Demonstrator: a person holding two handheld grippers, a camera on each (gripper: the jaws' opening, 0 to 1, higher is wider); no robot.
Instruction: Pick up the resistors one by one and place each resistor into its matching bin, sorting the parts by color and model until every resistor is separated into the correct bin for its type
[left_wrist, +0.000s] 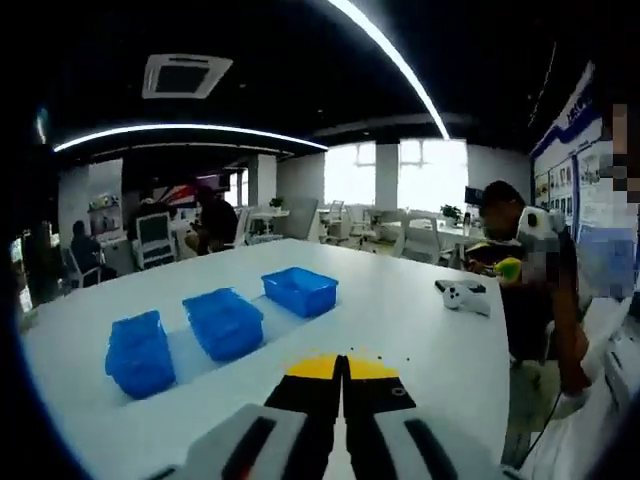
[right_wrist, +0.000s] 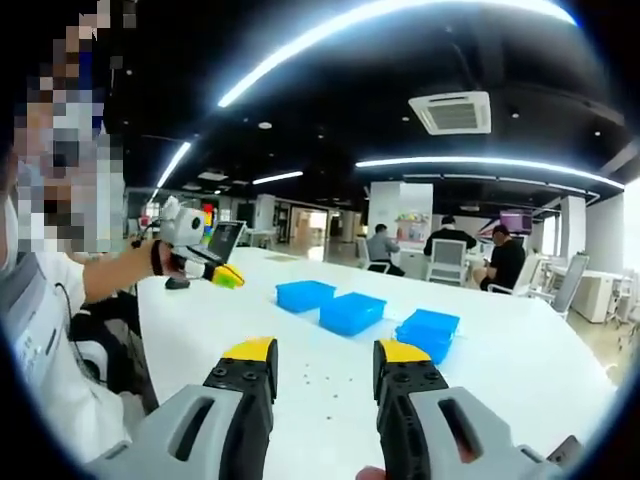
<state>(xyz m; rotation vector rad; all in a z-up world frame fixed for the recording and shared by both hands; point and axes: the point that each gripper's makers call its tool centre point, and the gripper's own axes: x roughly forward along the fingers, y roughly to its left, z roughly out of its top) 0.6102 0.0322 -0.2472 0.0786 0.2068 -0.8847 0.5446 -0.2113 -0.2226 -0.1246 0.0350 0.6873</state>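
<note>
Left gripper (left_wrist: 342, 362) jaws together, right gripper (right_wrist: 325, 352) jaws wide (three blue bins (left_wrist: 225, 322) beyond).

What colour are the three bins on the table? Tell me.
Blue bins, all three alike, on the white table; clearest in the left gripper view.

Tiny dark resistors (right_wrist: 318, 380) are lying scattered on the counter (right_wrist: 520, 350), too small for telling colour or model.

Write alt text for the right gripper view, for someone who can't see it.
The right gripper is held open above a white table, its yellow-tipped black jaws apart. Beyond them sit three blue bins in a row, with tiny dark specks on the table nearer the jaws. A person's hand holds another gripper at left.
</note>
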